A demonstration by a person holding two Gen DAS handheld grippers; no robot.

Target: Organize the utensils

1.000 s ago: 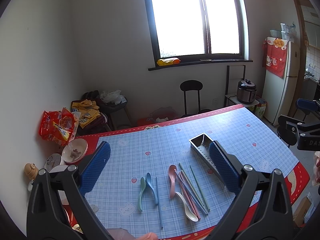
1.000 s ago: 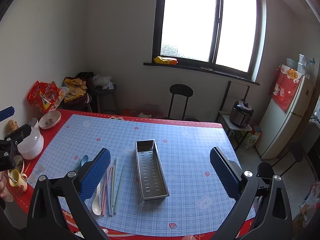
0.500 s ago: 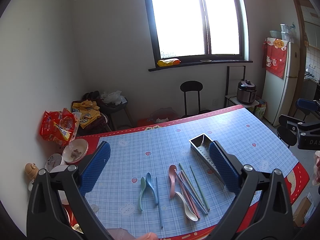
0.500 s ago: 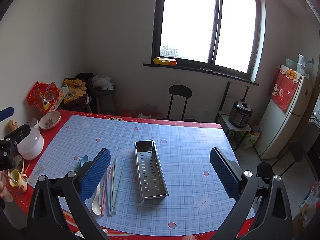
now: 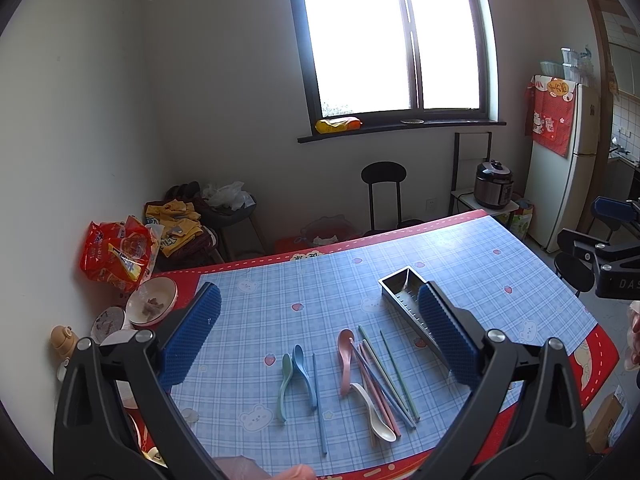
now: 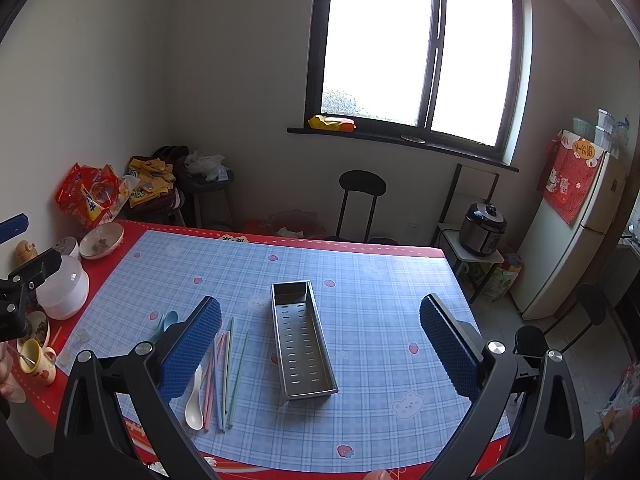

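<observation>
Both hand-held grippers, left [image 5: 318, 342] and right [image 6: 320, 346], are held wide open above the tabletop [image 6: 400, 280]. From the right one, the tray [image 6: 303, 340] is seen centred, the spoons and chopsticks [image 6: 224, 364] at 9 o'clock.

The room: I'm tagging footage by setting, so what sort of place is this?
Most likely a home kitchen-dining room: a fridge stands by the wall, a rice cooker sits on a low stand, and the table holds spoons, chopsticks and a metal utensil tray.

On the table [image 6: 400, 280], the spoons [image 5: 298, 372] and chopsticks [image 5: 384, 368] lie left of the perforated tray [image 6: 302, 340], near the front edge.
</observation>
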